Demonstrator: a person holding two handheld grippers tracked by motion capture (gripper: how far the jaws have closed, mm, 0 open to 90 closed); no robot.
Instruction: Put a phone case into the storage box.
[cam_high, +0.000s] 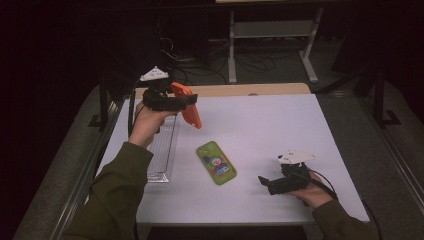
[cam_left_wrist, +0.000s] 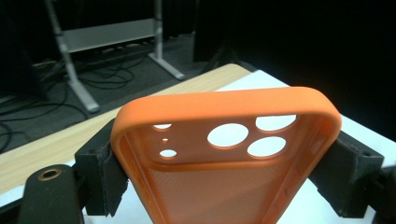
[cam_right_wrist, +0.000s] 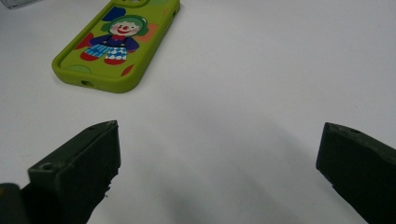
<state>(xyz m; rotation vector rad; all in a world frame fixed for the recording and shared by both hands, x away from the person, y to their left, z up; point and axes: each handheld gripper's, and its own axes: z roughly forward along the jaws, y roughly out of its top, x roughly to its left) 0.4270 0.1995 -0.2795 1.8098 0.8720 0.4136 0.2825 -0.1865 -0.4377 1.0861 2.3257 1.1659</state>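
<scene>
Two claws — left (cam_high: 187, 102) clamping matte orange case (cam_high: 187, 105), right (cam_high: 265, 182) agape.

I seem to be working in a lab: a white table (cam_high: 280, 125), loose floor cables (cam_high: 250, 62), a metal-legged bench (cam_high: 272, 30) behind, dark surroundings.

High view above my side looking down the white table (cam_high: 280, 130), my right gripper view low, facing the green case (cam_right_wrist: 116, 44) both share, my left view tight on an orange case (cam_left_wrist: 224, 154).
</scene>
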